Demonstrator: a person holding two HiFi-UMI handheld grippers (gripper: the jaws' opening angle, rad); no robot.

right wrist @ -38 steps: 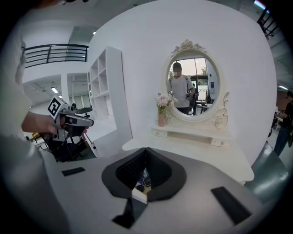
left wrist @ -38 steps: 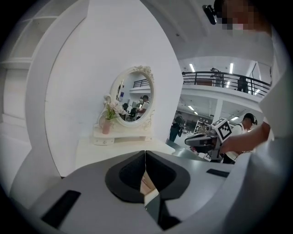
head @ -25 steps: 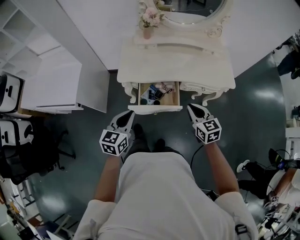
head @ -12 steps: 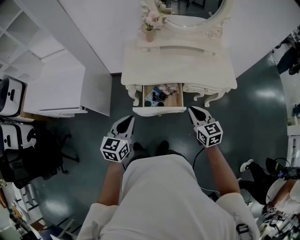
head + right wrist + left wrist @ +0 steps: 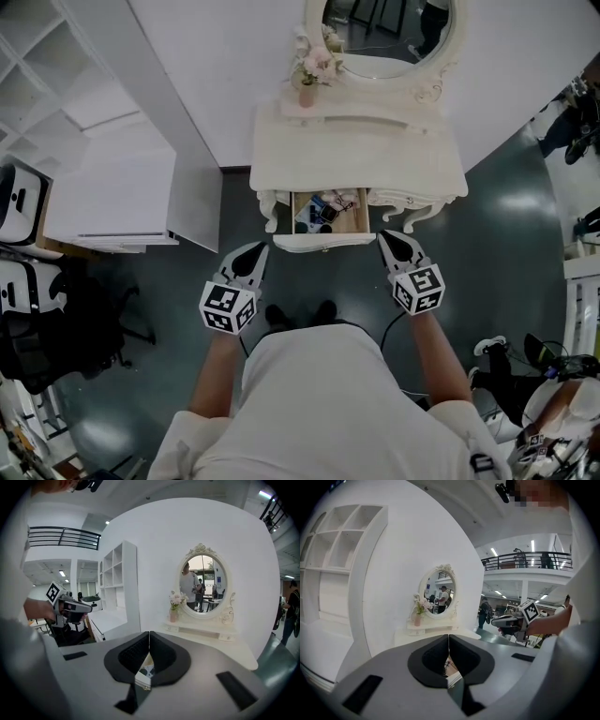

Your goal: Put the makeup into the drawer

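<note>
Finds the left gripper (image 5: 253, 253) nearest, held low before the person, jaws pressed together with nothing between them; confirms the same in the left gripper view (image 5: 448, 645), pads meeting in a closed seam.

Finds the right gripper (image 5: 391, 243) at the other side, likewise closed and empty; confirms in the right gripper view (image 5: 149, 642); places both jaw tips near the drawer front, apart from it, over dark floor (image 5: 487, 216).

Notes the drawer (image 5: 323, 242) pulled out of the dressing table (image 5: 375, 155), its wooden inside in full view from above.

Locates the makeup (image 5: 317, 212) inside that drawer, gathered toward its left and middle, with bare wood at the right; describes it as a loose jumble of small pieces, some dark, some blue, one pale or pinkish; cannot tell single items apart at this size.

Notes beyond it a bare tabletop, then a vase of flowers (image 5: 312, 71) on the raised back ledge, then the oval mirror (image 5: 380, 26).

Judges the placing done, with nothing left on the top to fetch; judges closing the drawer as the probable remaining step.

Recommends a level, even push on the drawer front with closed tips, square on, to avoid skewing or jolting the contents.
</note>
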